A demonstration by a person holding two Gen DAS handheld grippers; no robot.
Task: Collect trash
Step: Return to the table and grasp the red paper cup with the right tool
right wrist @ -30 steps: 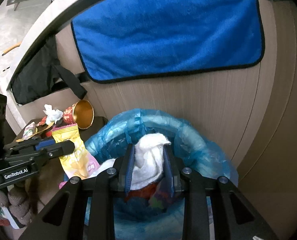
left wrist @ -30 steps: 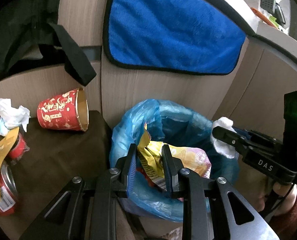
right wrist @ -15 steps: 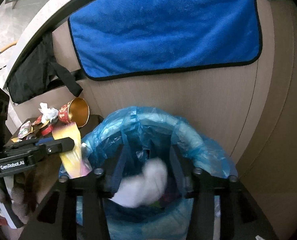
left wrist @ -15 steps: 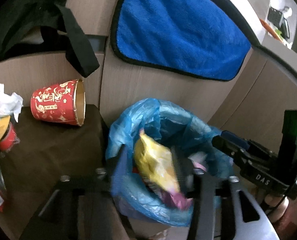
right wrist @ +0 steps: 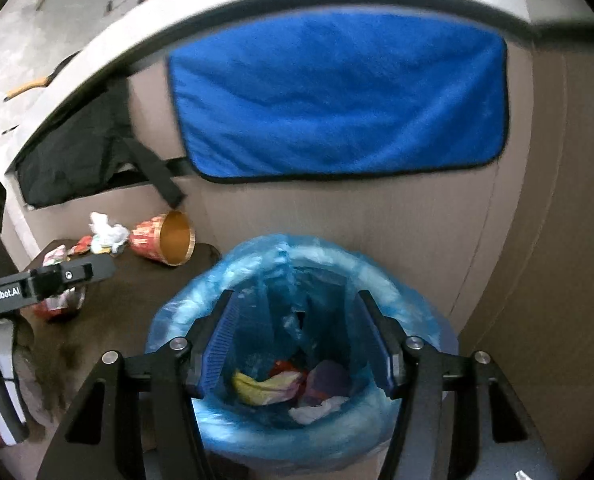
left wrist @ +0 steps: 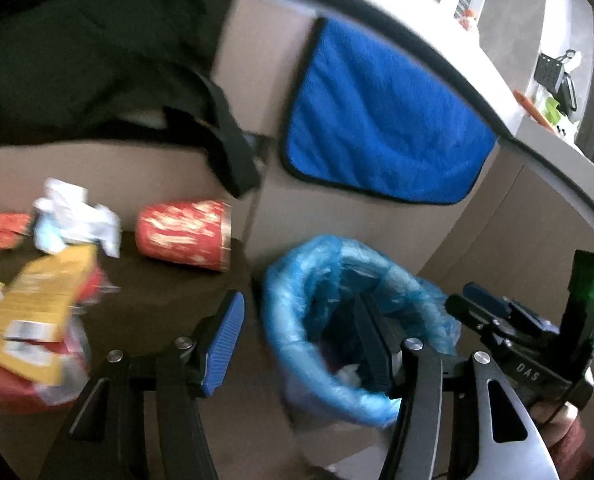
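My left gripper hangs by the near left rim of the blue-bagged bin, its jaws opening and empty. My right gripper is over the bin, jaws also opening and empty. Down in the bag lie a yellow wrapper and a white tissue. On the dark brown table to the left a red paper cup lies on its side. Beside it are a crumpled tissue, a yellow wrapper and red packets.
A blue towel hangs on the wooden panel behind the bin. A black bag with a dangling strap hangs above the table. A hand holds the right gripper at the lower right of the left wrist view.
Both grippers opened; the yellow wrapper and the white tissue dropped into the bin. My left gripper swung left toward the table, and both rose a little.
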